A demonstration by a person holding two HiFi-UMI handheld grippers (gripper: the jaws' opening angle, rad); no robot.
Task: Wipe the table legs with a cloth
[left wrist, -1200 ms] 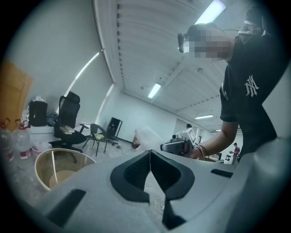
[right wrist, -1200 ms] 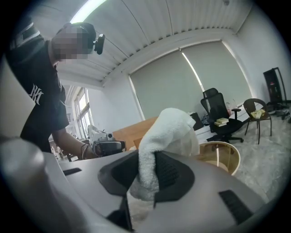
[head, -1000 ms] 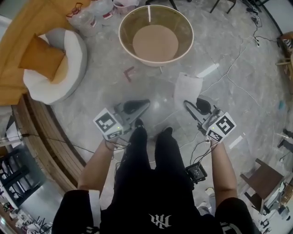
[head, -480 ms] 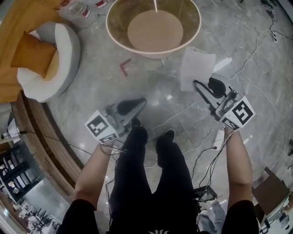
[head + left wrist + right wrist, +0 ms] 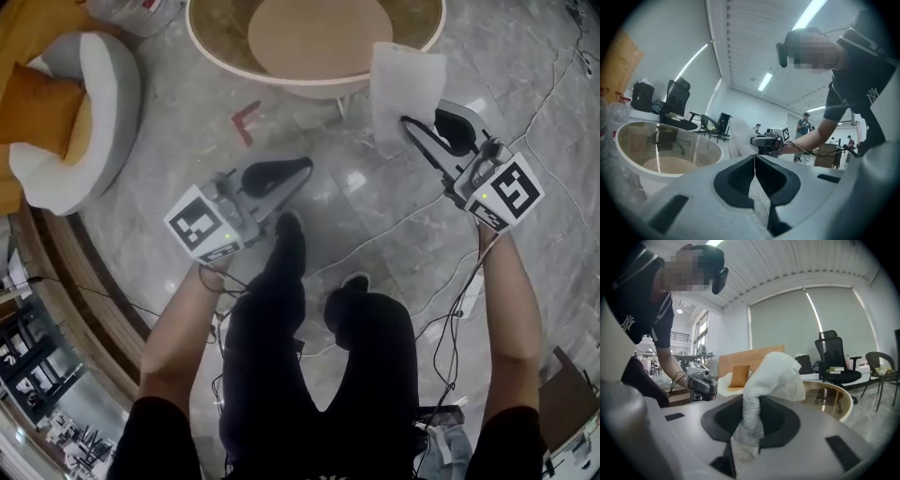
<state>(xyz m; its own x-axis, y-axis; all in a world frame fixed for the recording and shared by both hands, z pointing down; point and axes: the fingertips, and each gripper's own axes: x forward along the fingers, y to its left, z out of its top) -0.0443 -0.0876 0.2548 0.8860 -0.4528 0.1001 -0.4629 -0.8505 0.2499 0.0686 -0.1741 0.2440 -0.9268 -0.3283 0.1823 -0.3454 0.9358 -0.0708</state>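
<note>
The right gripper's (image 5: pixel 750 423) jaws are clamped on the white cloth (image 5: pixel 774 371). The left gripper's (image 5: pixel 754 174) jaws are closed on nothing. Within the last second the person has stepped up to the round table (image 5: pixel 300 86), bringing the cloth to its near rim. Its legs seem mostly hidden underneath, so wiping probably hasn't begun. The right arm reaches forward, and the left hangs back by the knee.

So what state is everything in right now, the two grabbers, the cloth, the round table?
left gripper: shut, nothing between its jaws.
right gripper: shut on the white cloth.
white cloth: bunched, pinched at one end, the rest loose above the jaws.
round glass table: standing upright on the floor.
orange cushion: lying on the round seat.
</note>
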